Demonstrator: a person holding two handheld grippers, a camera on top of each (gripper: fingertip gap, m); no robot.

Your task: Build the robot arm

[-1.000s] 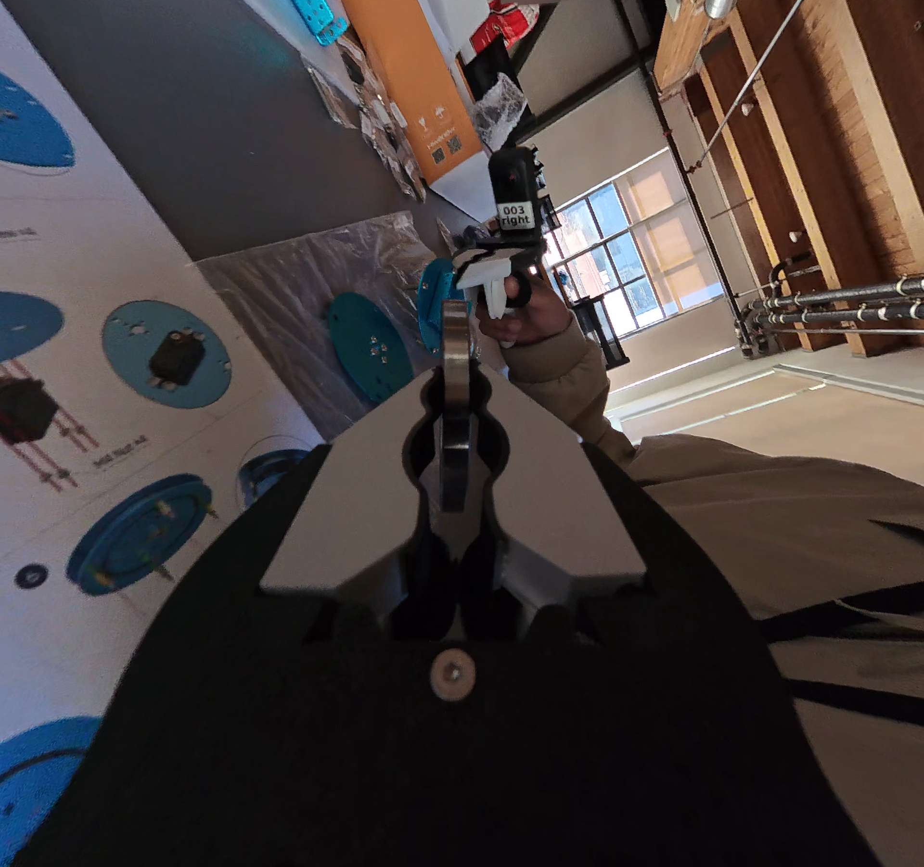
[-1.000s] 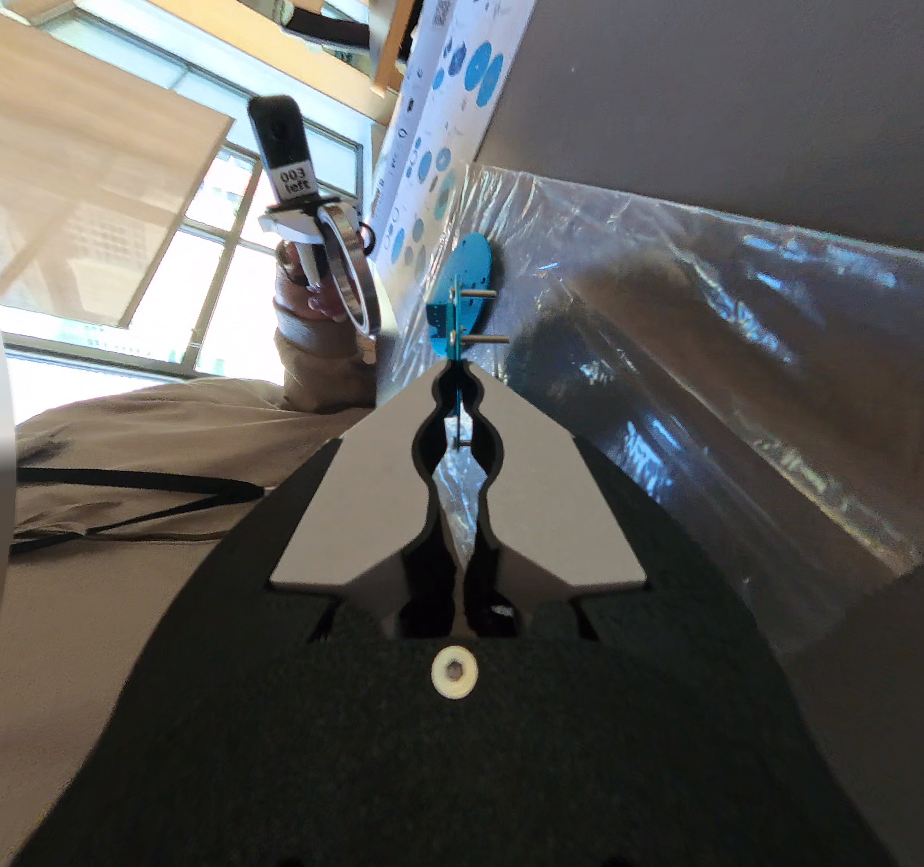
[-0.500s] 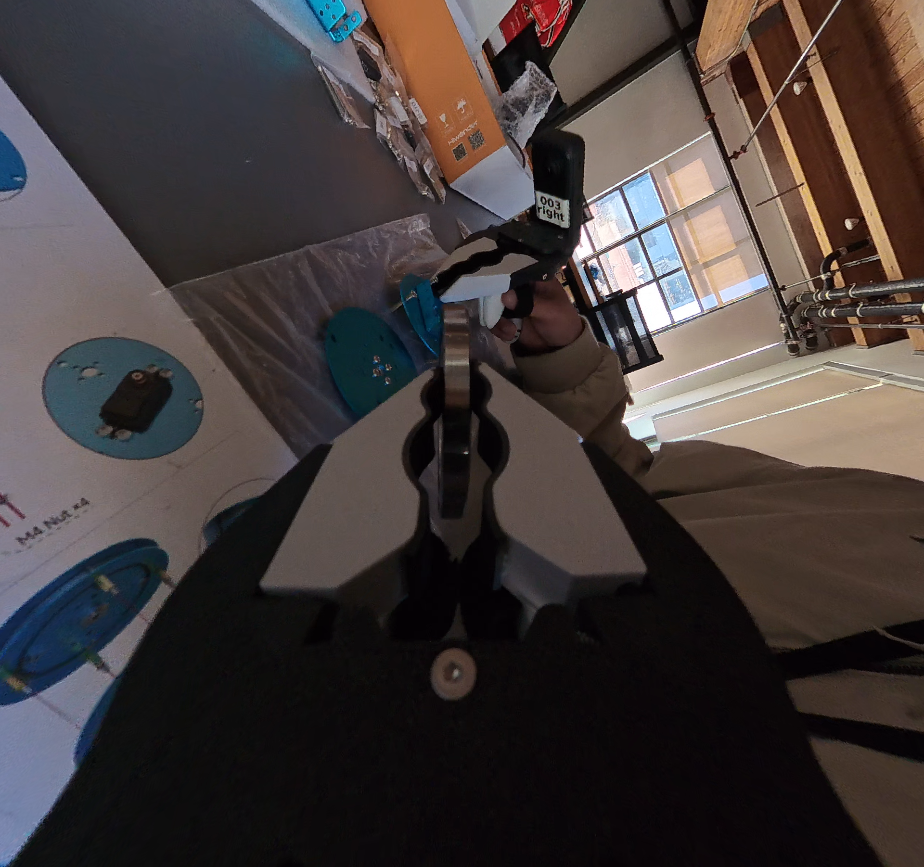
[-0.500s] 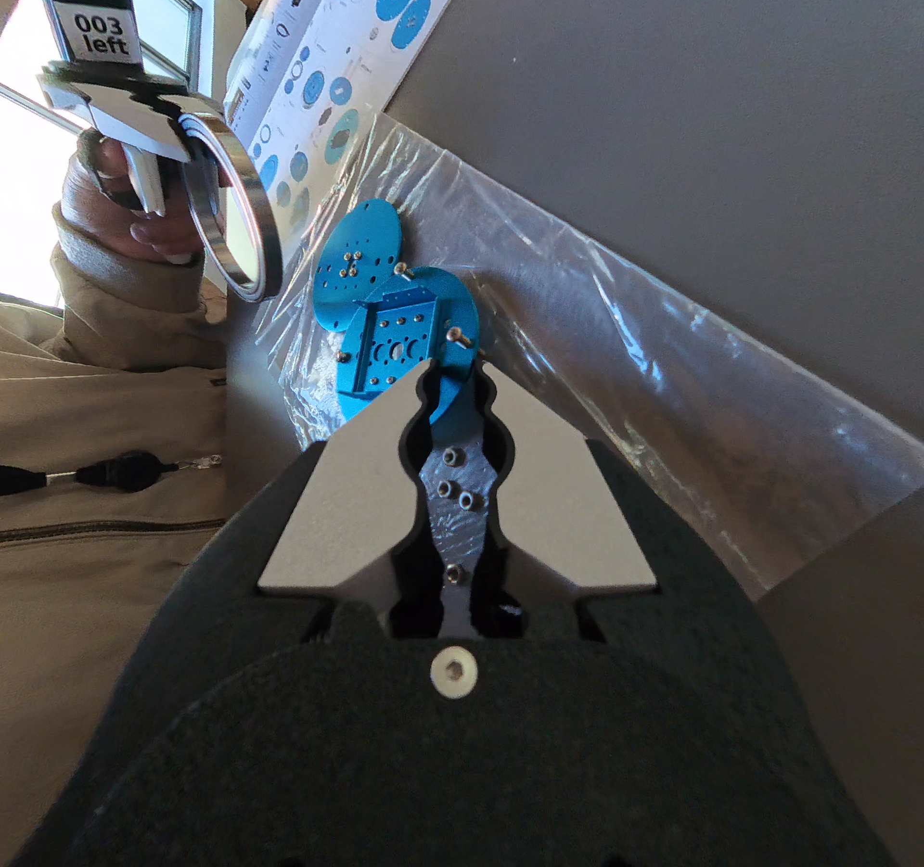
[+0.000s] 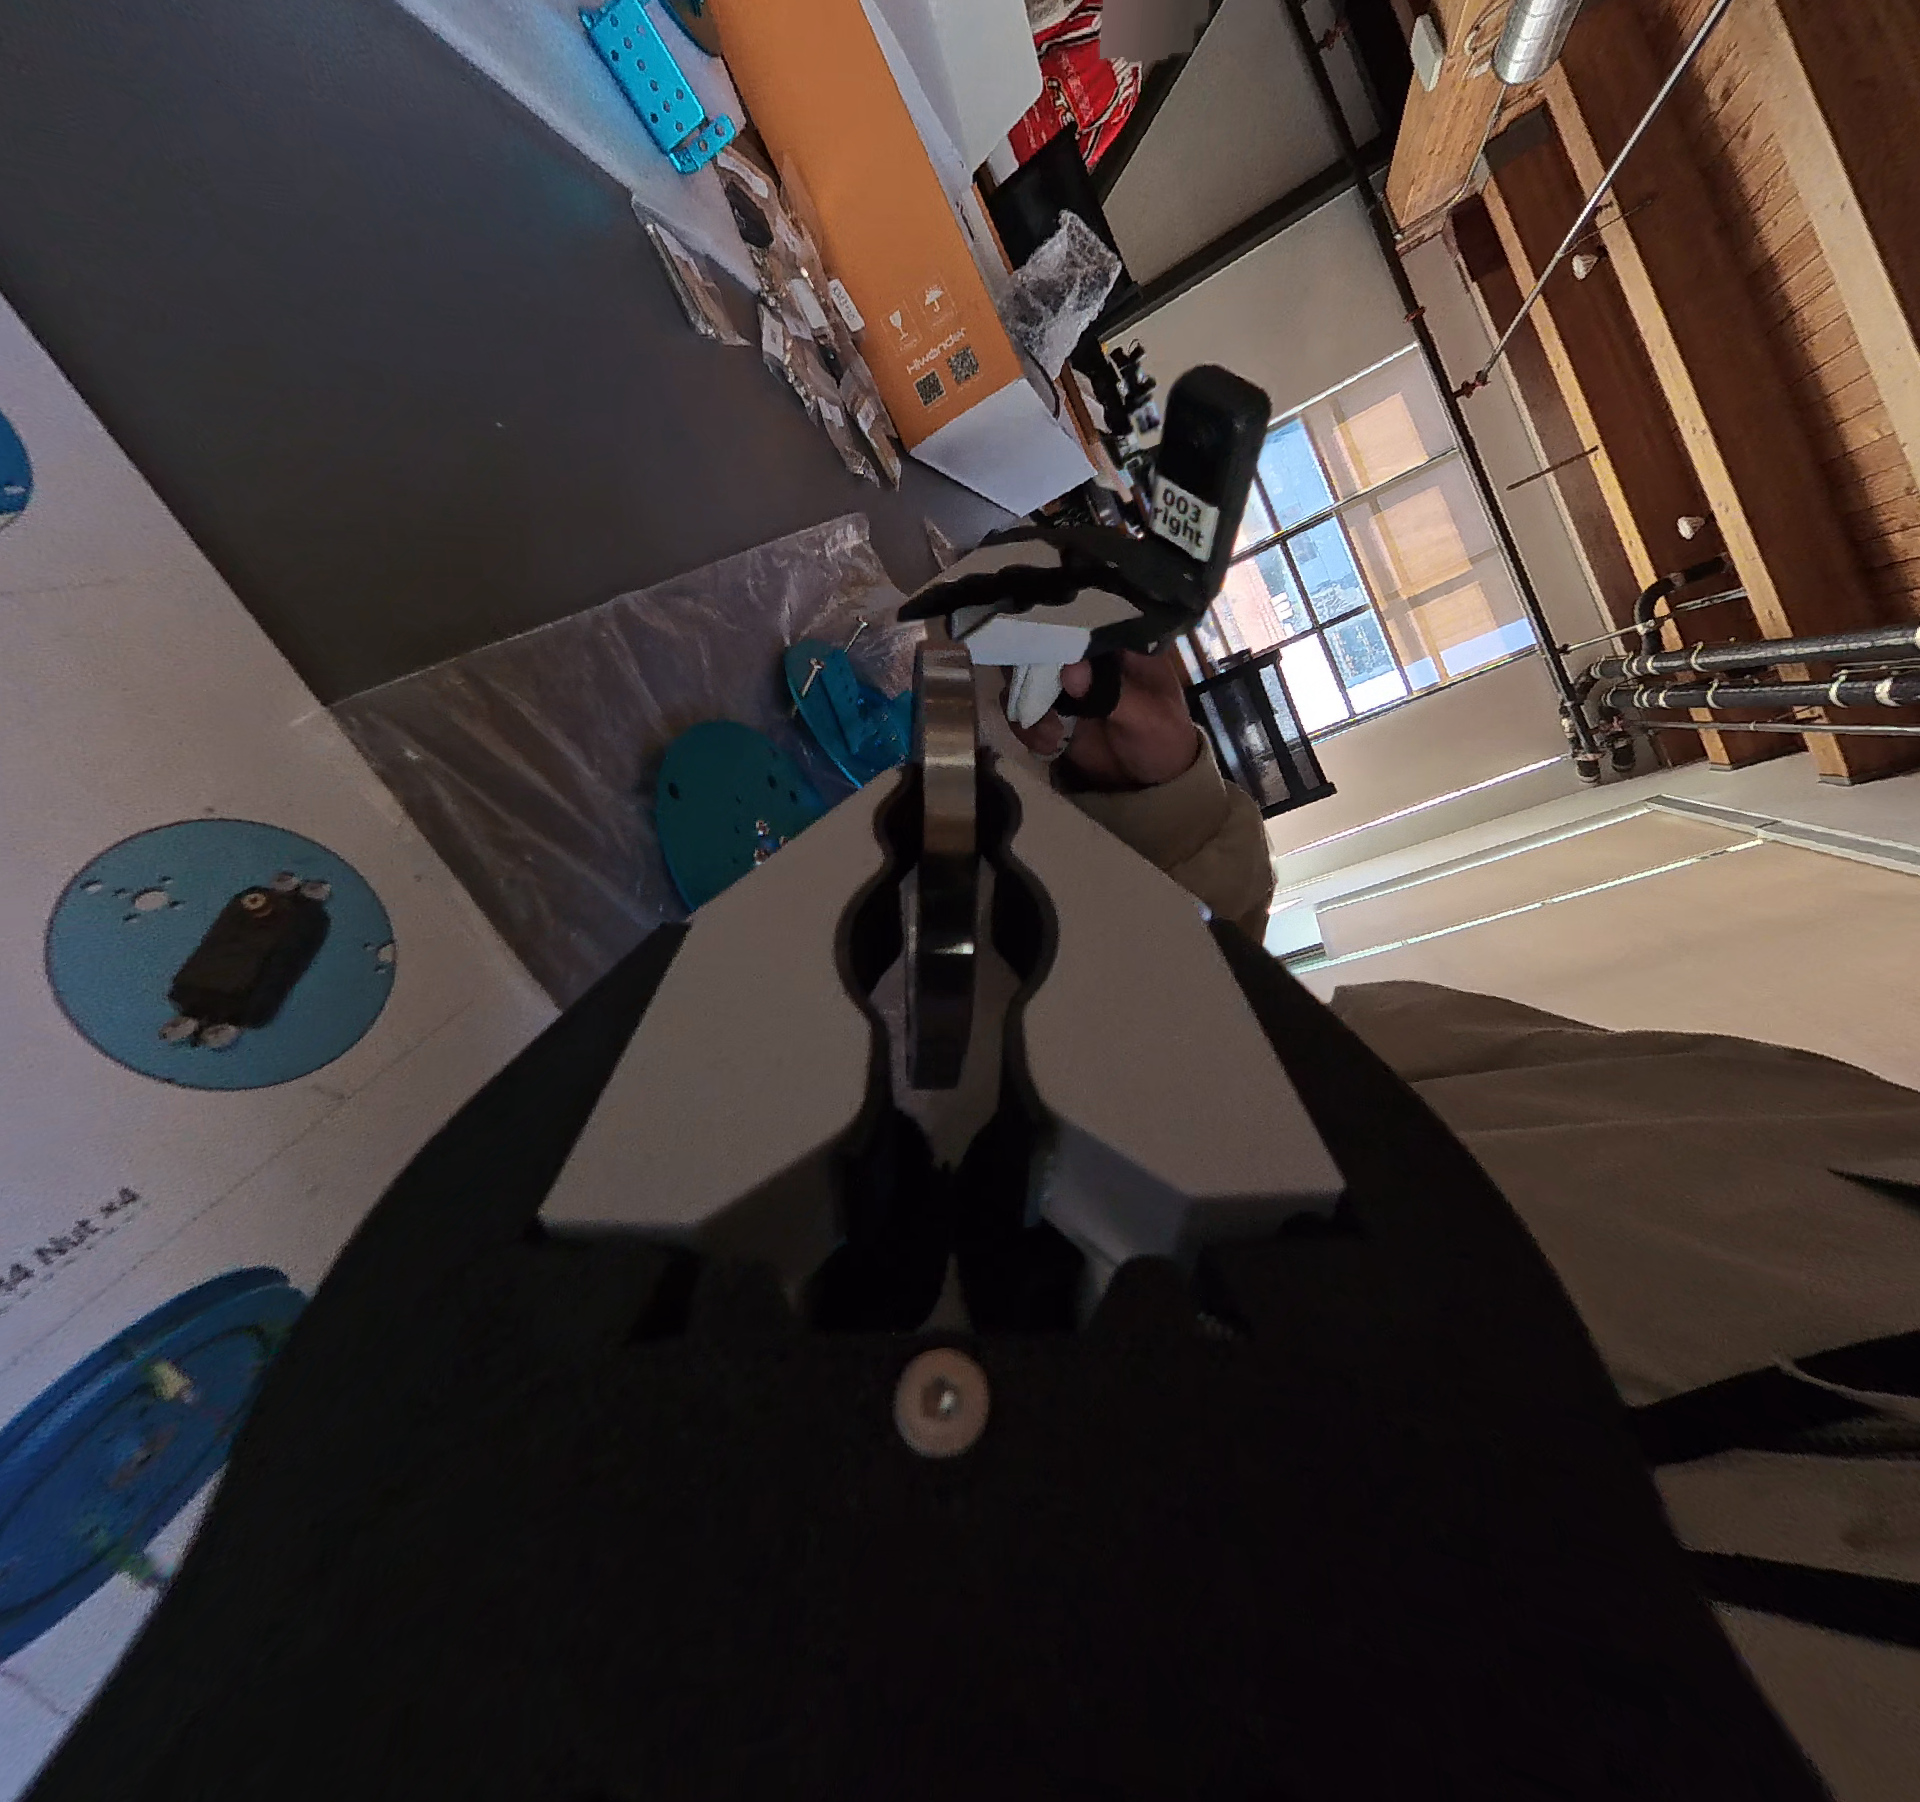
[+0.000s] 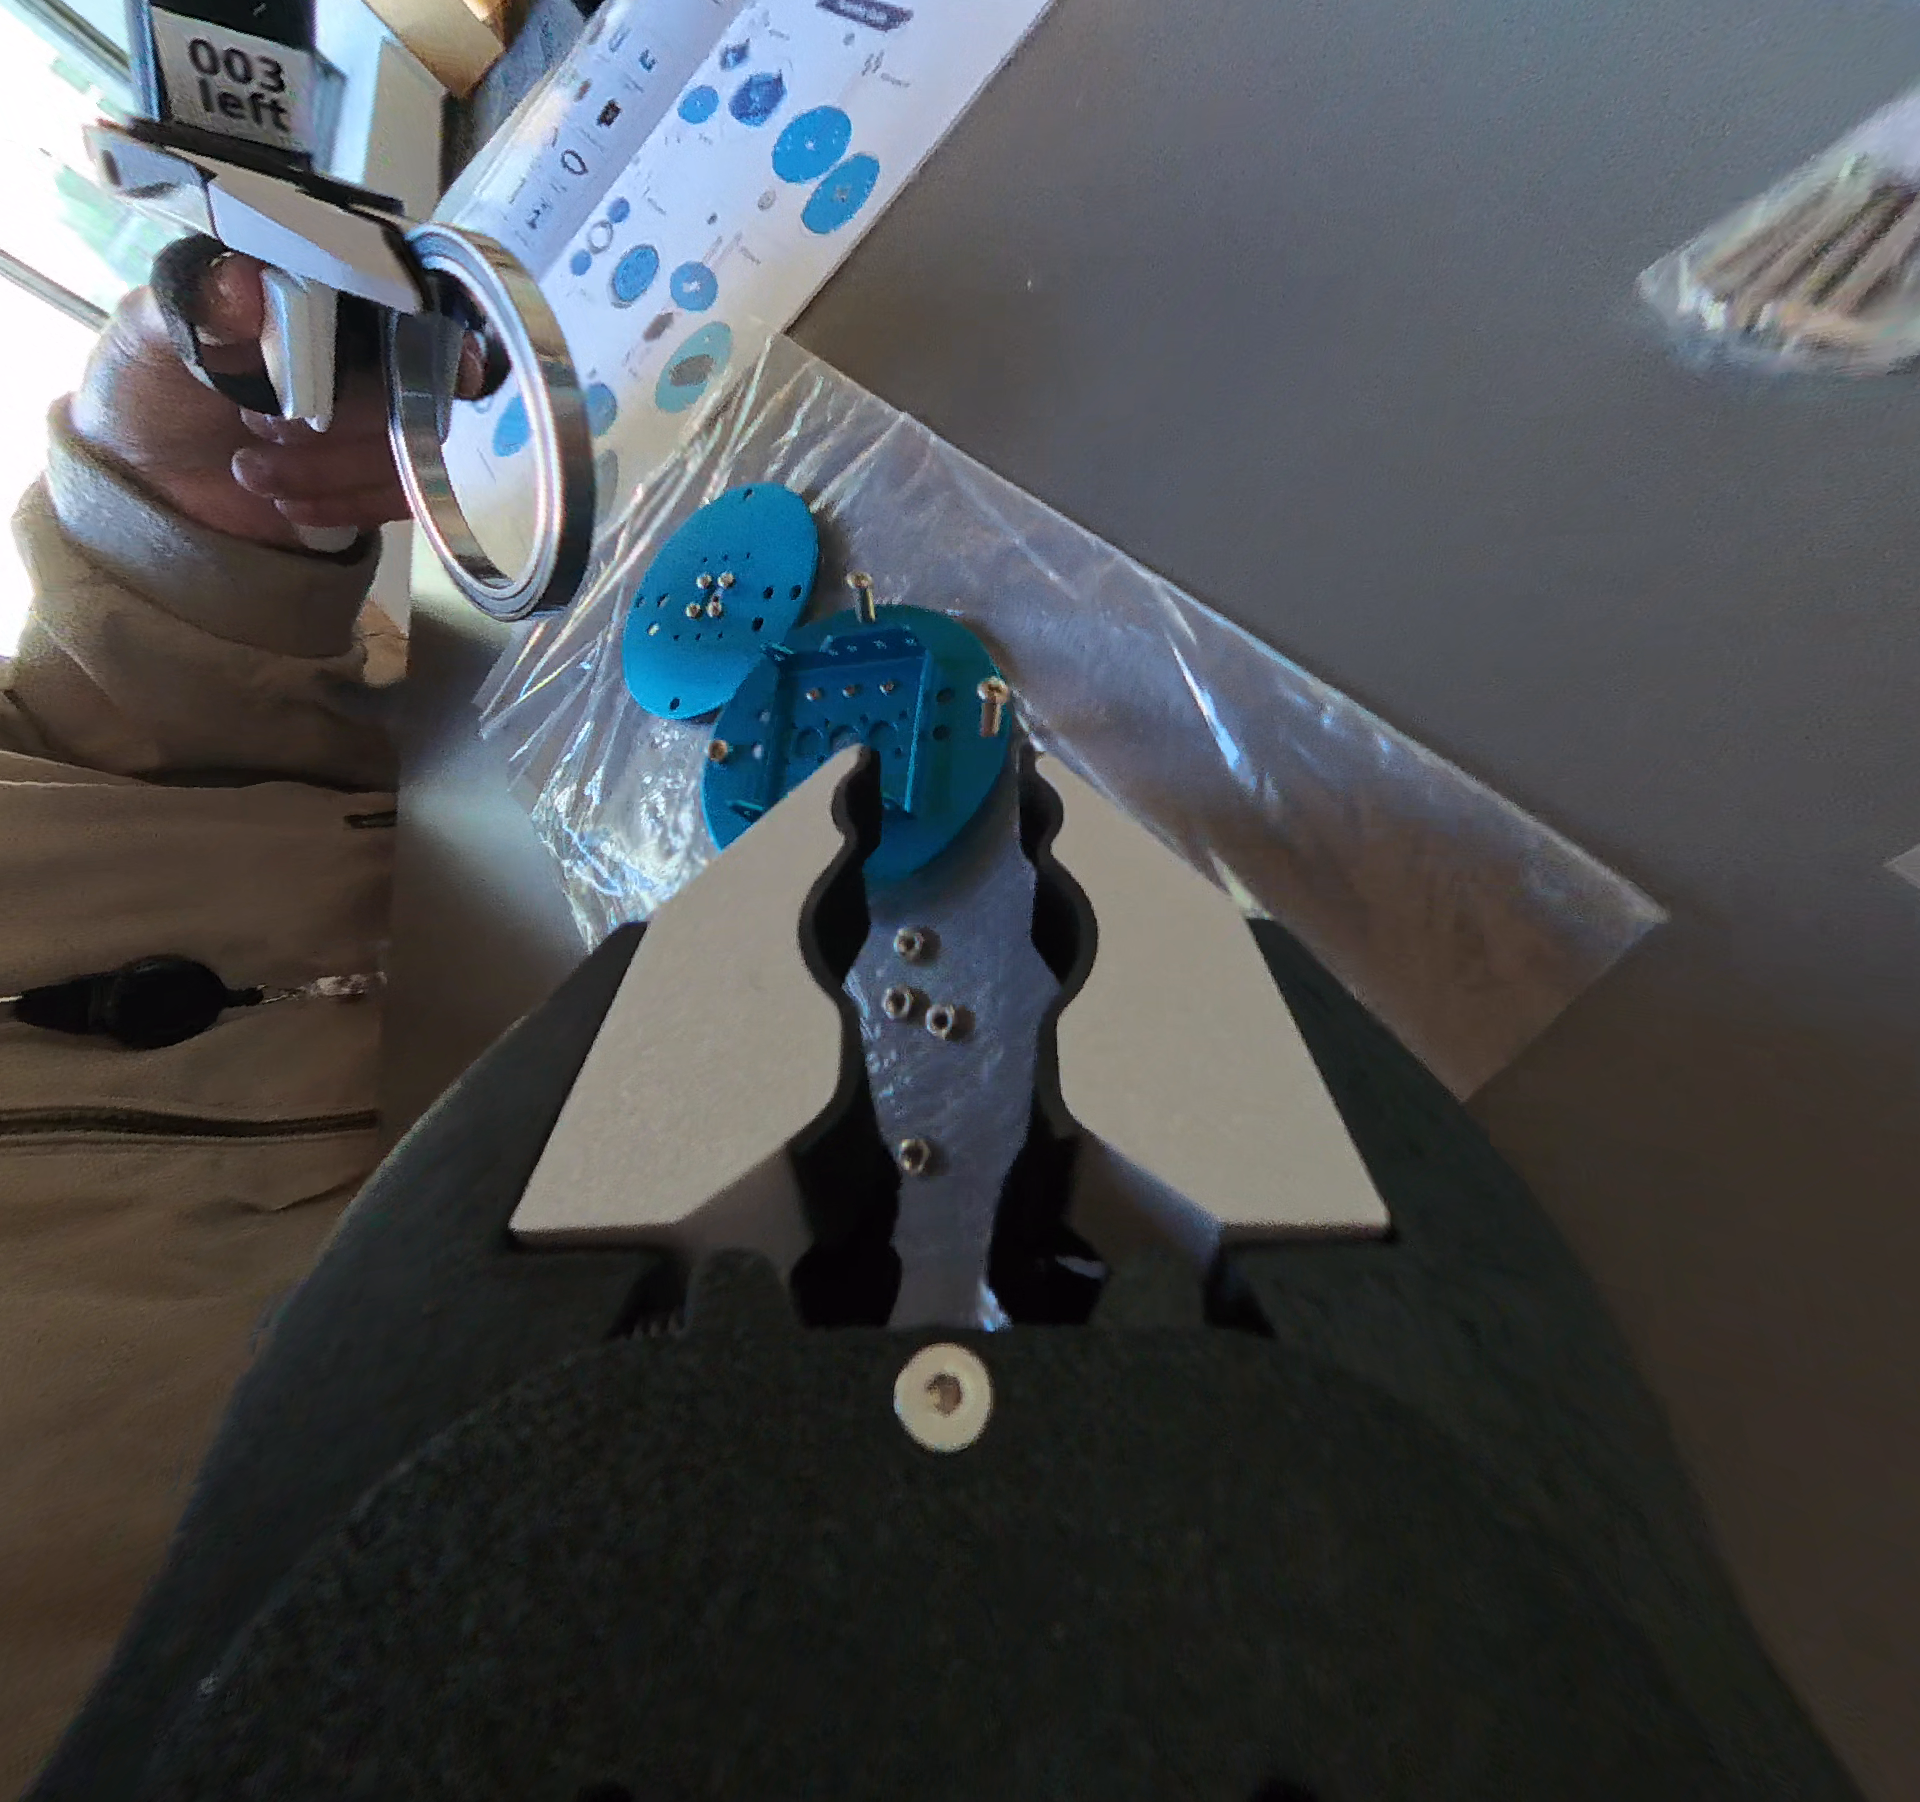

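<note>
Ring (image 5: 943,879) of bright steel sits edge-on between the fingers of my left hand-held gripper (image 5: 945,786), which is clamped on its rim and holds it in the air above the counter (image 6: 1351,298), near the corner of the clear plastic bag (image 6: 1195,713). The bite covers only a short arc of the rim, so I judge a firm, steady squeeze is needed to stop the ring from swinging. My right hand-held gripper (image 6: 940,765) stands with its jaws apart and nothing between them, directly over the blue plate with a bracket (image 6: 935,713), which lies on the bag and overlaps a second blue disc (image 6: 722,609). Whether my fingertips touch that plate I cannot tell from this angle. Upright screws (image 6: 989,703) stand at the plate's edge and loose nuts (image 6: 899,1002) lie on the bag beneath my jaws, all easy to knock. A printed sheet (image 6: 748,90) lies beyond.
</note>
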